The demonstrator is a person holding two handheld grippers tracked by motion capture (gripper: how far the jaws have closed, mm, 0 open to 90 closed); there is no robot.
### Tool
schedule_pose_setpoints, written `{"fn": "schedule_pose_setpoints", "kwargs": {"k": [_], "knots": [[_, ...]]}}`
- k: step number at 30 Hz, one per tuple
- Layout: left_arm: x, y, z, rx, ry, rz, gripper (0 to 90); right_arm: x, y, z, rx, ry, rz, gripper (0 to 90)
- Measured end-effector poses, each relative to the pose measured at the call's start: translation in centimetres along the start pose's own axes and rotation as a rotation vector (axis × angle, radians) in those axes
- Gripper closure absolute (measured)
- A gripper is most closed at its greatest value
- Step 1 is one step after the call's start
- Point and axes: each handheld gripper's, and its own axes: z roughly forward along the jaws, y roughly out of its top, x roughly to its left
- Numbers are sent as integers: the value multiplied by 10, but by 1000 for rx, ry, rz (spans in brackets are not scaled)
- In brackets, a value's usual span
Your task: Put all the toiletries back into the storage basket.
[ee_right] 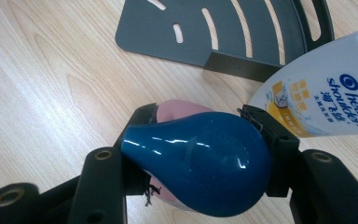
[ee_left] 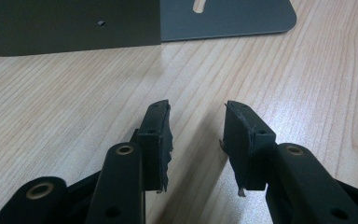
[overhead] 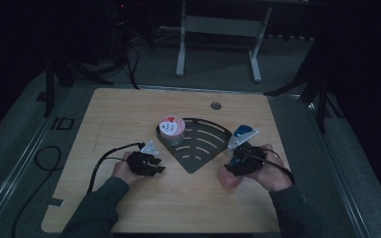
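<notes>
My right gripper [ee_right: 200, 140] is shut on a glossy blue teardrop-shaped bottle [ee_right: 200, 168] with a pink part [ee_right: 179, 108] behind it; both pads touch its sides. In the high view this gripper [overhead: 238, 164] sits at the right tip of a grey fan-shaped slotted tray [overhead: 203, 148]. A white shampoo bottle with a blue cap [overhead: 241, 135] lies just beyond it, close to the right jaw [ee_right: 326, 98]. My left gripper [ee_left: 198, 135] is open with only bare wood between its pads, near the tray's left edge [overhead: 155, 166]. A pink and white tub [overhead: 171, 128] stands on the tray's far left corner.
The tray's flat corner [ee_left: 228, 18] and its dark upright wall [ee_left: 70, 28] lie a short way ahead of the left jaws. A round grommet hole [overhead: 216, 105] sits near the table's far edge. Black cables trail off the left side of the wooden table [overhead: 129, 208].
</notes>
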Motion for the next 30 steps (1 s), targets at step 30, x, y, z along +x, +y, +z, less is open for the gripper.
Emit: {"fn": "schedule_pose_setpoints", "kwargs": {"k": [30], "knots": [[0,0,1,-9,-5,2,587,-2,11,0,94,17,-53,472]]}}
